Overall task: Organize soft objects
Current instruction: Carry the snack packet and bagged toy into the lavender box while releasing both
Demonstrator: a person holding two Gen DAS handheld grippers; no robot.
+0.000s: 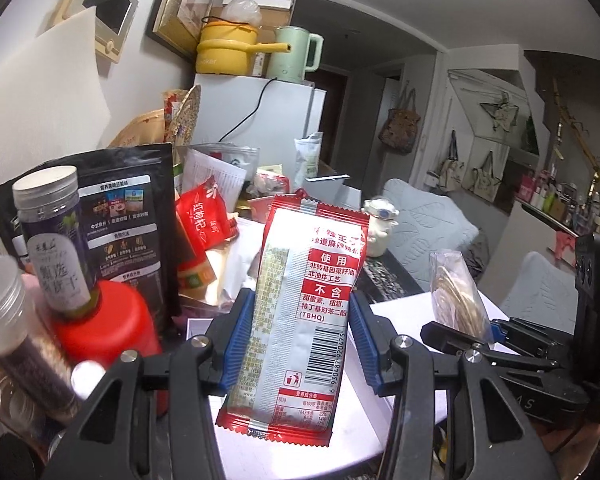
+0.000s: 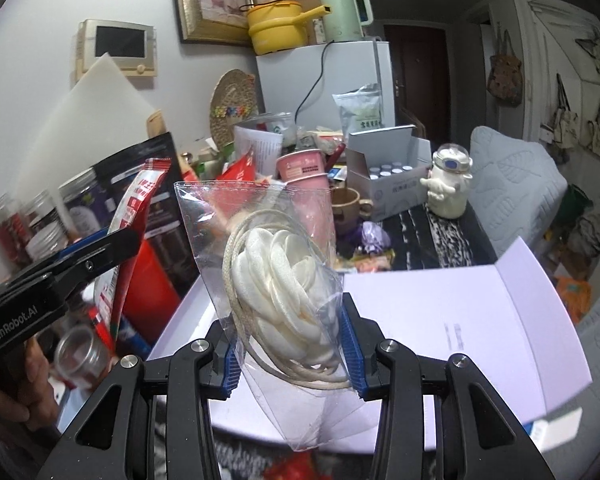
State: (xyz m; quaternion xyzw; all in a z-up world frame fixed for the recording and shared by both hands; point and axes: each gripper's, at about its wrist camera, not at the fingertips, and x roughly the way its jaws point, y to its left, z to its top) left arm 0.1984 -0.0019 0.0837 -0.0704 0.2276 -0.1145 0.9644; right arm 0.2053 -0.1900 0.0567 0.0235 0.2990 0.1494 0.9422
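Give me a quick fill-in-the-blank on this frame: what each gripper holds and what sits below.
1. The left gripper is shut on a ____ and white snack packet.
2. The right gripper holds a clear bag with a white fabric flower and a coil of ____.
3. Below both lies an open ____ box.
4. The pot on the fridge is ____.

Missing: red; cord; white; yellow

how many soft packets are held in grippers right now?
2. A red-and-silver snack packet stands upright, clamped in the left gripper. A clear bag of white fabric and cord is clamped in the right gripper, above the open white box. More packets sit in the clutter behind.
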